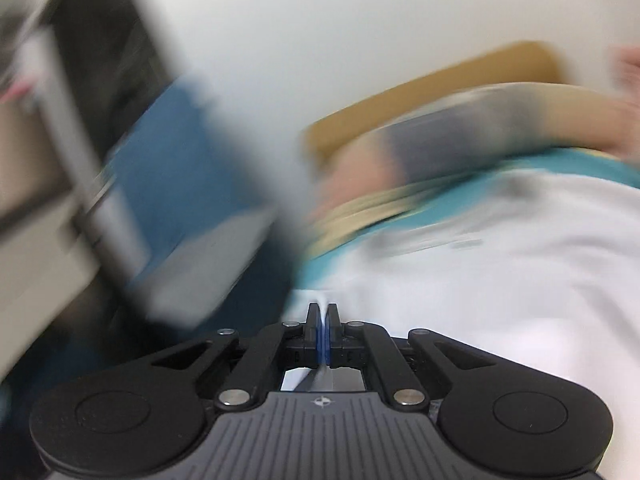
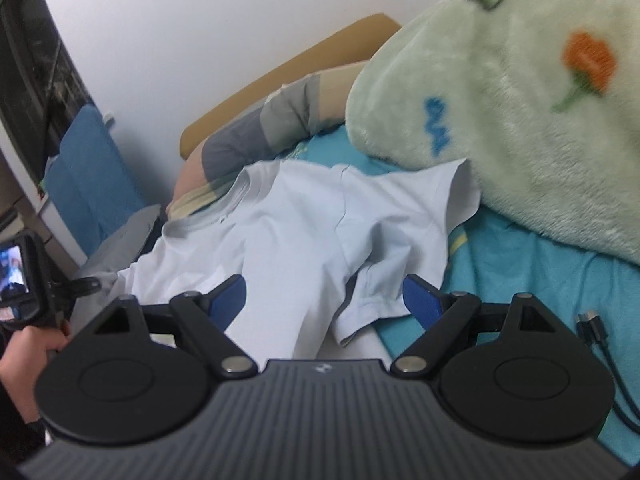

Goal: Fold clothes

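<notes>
A pale blue-white T-shirt (image 2: pixel 296 224) lies partly folded on a turquoise bed sheet (image 2: pixel 520 264), collar toward the far left, one sleeve (image 2: pixel 372 308) near me. My right gripper (image 2: pixel 324 292) is open, its blue pads on either side of the shirt's near part, just above it. In the blurred left wrist view the left gripper (image 1: pixel 323 316) is shut on an edge of the same shirt (image 1: pixel 500 280), with white cloth pinched between its pads. The left gripper body also shows at the left edge of the right wrist view (image 2: pixel 28 280).
A fluffy green blanket (image 2: pixel 520 112) with flower prints is piled at the right. A striped grey and beige pillow (image 2: pixel 260 128) lies against a tan headboard (image 2: pixel 288 76). A black cable (image 2: pixel 596 332) lies on the sheet at right. A blue cushion (image 2: pixel 88 176) stands left.
</notes>
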